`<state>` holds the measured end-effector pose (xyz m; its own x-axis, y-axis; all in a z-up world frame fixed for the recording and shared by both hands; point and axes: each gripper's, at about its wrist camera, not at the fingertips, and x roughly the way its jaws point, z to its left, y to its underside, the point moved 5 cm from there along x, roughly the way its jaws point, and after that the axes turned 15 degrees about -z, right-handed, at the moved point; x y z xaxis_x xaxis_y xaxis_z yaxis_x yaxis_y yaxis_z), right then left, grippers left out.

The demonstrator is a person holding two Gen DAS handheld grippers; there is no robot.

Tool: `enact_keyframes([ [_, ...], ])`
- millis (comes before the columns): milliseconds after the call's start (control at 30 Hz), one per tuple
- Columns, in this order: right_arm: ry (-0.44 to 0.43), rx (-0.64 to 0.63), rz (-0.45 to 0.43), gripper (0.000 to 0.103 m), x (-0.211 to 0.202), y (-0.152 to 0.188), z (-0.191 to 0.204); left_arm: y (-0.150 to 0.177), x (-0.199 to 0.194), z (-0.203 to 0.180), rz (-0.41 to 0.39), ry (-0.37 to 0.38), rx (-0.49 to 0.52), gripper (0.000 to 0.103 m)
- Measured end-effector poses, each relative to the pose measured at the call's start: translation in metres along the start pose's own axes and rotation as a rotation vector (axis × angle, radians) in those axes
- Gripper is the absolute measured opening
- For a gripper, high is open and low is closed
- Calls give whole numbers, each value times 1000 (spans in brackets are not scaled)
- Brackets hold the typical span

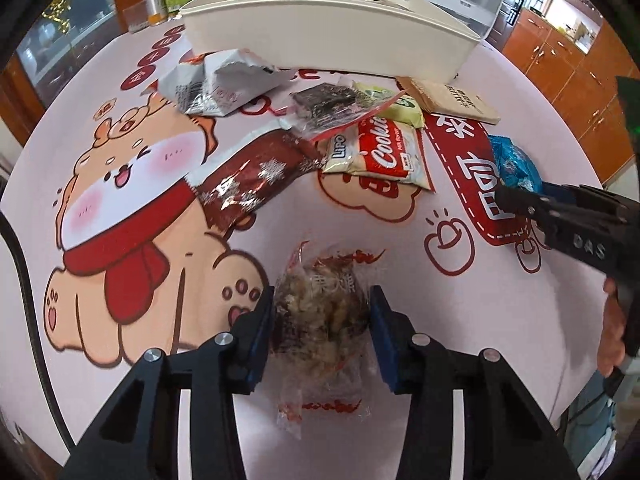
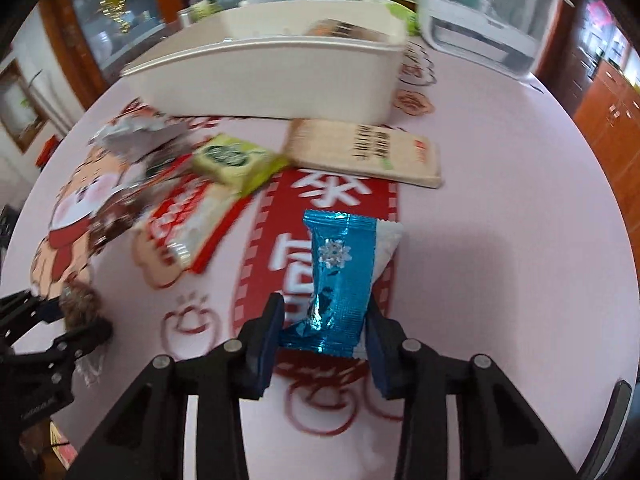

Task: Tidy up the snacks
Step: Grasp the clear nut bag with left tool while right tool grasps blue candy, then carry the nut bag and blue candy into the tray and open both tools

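My left gripper (image 1: 322, 320) is shut on a clear-wrapped brown snack (image 1: 320, 304), just above the pink tablecloth. It also shows at the left of the right wrist view (image 2: 80, 316). My right gripper (image 2: 326, 320) is shut on a blue foil snack packet (image 2: 340, 276), which also shows in the left wrist view (image 1: 514, 164). A white bin (image 1: 320, 40) stands at the back of the table, also seen in the right wrist view (image 2: 272, 80). Loose snacks lie in front of it: a Cookies pack (image 1: 388, 152), a dark red snowflake packet (image 1: 252, 176), a green pack (image 2: 236, 160), a tan box (image 2: 368, 152).
A torn white wrapper (image 1: 224, 80) and a clear bag of dark snacks (image 1: 328, 108) lie near the bin. A clear lidded container (image 2: 484, 20) stands at the back right. Jars and bottles (image 1: 168, 0) stand at the back left. Wooden cabinets (image 1: 572, 60) are beyond the table.
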<state>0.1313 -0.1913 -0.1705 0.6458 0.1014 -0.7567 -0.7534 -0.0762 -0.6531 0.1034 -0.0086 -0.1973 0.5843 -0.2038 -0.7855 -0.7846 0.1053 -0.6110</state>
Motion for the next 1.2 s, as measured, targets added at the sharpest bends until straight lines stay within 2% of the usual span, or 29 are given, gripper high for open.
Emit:
enact_keyframes([
  [233, -58, -72, -65, 39, -31, -5, 32, -7, -13, 2, -40, -35, 26, 43],
  [433, -75, -114, -134, 39, -54, -22, 48, -36, -34, 2, -111, -63, 58, 43],
  [800, -54, -152, -285, 39, -97, -85, 51, -135, -87, 15, -303, -187, 150, 43],
  [1000, -1, -151, -386, 39, -119, -136, 38, -190, -108, 18, -398, -263, 189, 43],
  [1200, 48, -128, -488, 39, -137, -195, 21, -241, -115, 17, -447, -300, 189, 43],
])
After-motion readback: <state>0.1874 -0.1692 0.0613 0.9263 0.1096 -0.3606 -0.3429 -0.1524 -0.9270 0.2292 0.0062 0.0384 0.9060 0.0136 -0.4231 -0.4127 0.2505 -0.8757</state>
